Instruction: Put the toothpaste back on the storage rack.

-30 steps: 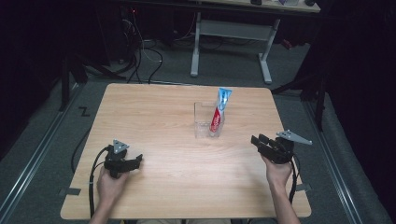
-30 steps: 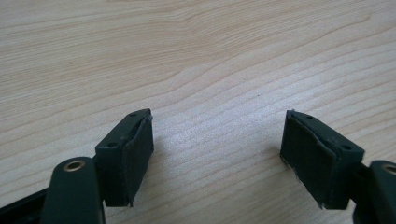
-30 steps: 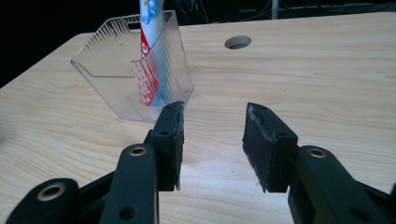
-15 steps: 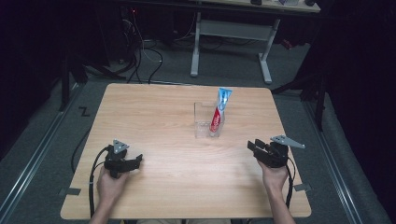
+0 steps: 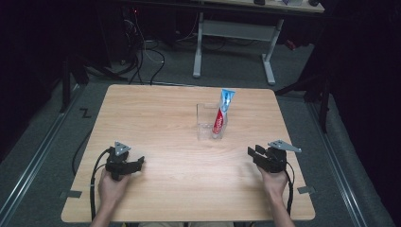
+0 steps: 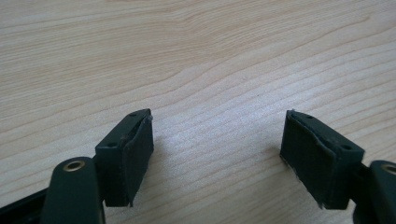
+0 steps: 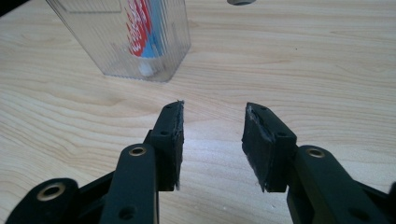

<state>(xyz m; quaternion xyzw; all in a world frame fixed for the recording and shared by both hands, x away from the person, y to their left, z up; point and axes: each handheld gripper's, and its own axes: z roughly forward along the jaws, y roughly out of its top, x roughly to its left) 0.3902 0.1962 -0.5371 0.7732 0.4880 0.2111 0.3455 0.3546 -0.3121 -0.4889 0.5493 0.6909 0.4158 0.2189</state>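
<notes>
A red, white and blue toothpaste tube [image 5: 222, 113] stands cap-down in a clear plastic holder [image 5: 208, 124] past the middle of the wooden table [image 5: 161, 113]. In the right gripper view the clear plastic holder [image 7: 126, 42] sits just ahead and to the left, with the toothpaste tube [image 7: 142, 32] inside it. My right gripper [image 5: 256, 153] rests low at the table's right front, jaws open and empty [image 7: 212, 140]. My left gripper [image 5: 137, 163] lies at the left front, open wide over bare wood [image 6: 217, 154].
A white-legged desk frame [image 5: 236, 33] and cables [image 5: 146, 52] stand on the floor beyond the table's far edge. Dark surroundings flank both sides. Bare wood lies between the two grippers.
My right gripper has moved inward to the left and lowered toward the table, now facing the holder. The left gripper has stayed put.
</notes>
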